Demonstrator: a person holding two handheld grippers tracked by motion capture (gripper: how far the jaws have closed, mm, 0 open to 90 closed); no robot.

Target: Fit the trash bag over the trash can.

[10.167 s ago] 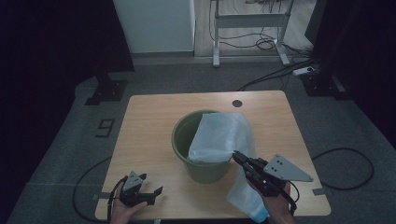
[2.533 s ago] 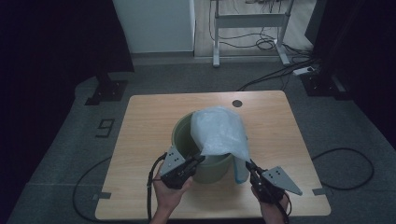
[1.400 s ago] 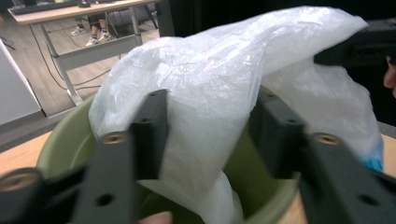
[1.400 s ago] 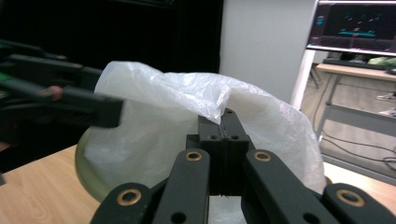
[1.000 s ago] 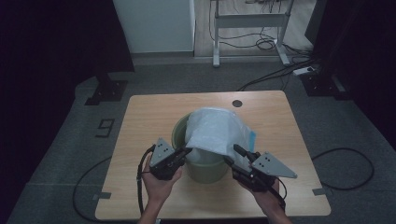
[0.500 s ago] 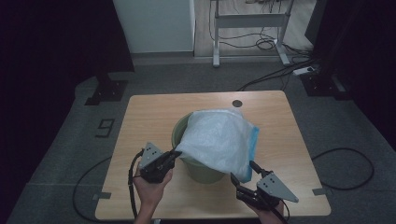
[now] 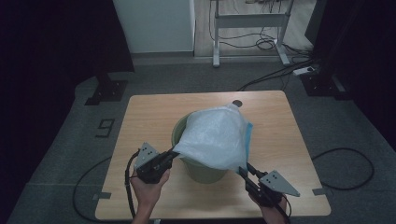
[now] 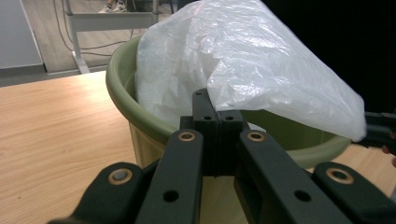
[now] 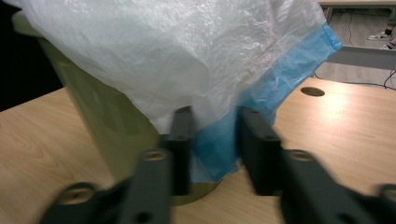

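A green bucket [image 7: 201,171] stands mid-table with a white plastic bag [image 7: 215,135], blue along one edge, draped over its top. My left gripper [image 7: 173,152] is at the bucket's left rim [image 8: 121,79], shut on the bag's white edge [image 8: 243,60]; its jaws [image 8: 217,114] meet with the film at their tips. My right gripper [image 7: 243,170] is low at the bucket's front right. Its jaws have just been closing. In the right gripper view they [image 9: 215,126] still stand apart, with the bag's blue edge [image 9: 261,93] hanging between them beside the bucket wall [image 9: 93,107].
The wooden table [image 7: 149,116] has a round cable hole [image 7: 237,103] behind the bucket. Both hands are close to the table's front edge. Cables and a desk frame [image 7: 247,21] lie on the floor beyond the table.
The right gripper has dropped lower, toward the table's front edge, and the bag now spreads wider over the bucket's right side. The left gripper has stayed at the left rim.
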